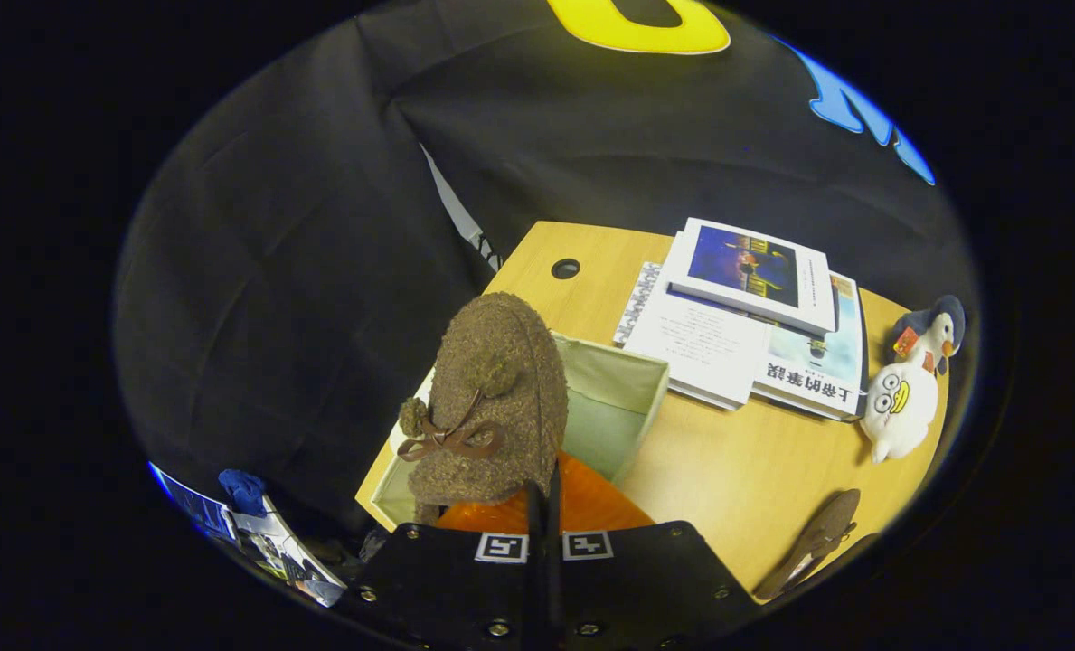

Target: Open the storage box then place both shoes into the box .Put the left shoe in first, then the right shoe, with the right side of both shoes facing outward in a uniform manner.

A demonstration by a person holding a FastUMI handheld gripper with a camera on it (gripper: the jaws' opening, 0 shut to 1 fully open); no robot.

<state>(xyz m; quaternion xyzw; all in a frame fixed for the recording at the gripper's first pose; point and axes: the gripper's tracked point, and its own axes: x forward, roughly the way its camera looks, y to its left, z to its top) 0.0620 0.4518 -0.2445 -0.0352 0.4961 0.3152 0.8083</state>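
Note:
My gripper (544, 493) is shut on a brown fuzzy shoe (492, 398) with a bow and pompoms and an orange lining; both fingers pinch its heel rim. The shoe hangs toe-forward above the open pale-green storage box (614, 398), covering most of the box's left part. What lies inside the box under the shoe is hidden. The second brown shoe (813, 542) lies on the wooden table (745, 470), to the right of my fingers near the table's front edge, sole side showing.
Beyond the box, a stack of books and papers (749, 316) lies on the table. A white plush duck (908, 389) sits at the table's right end. A round cable hole (565, 268) is near the far edge. Clutter (257, 529) lies low on the left.

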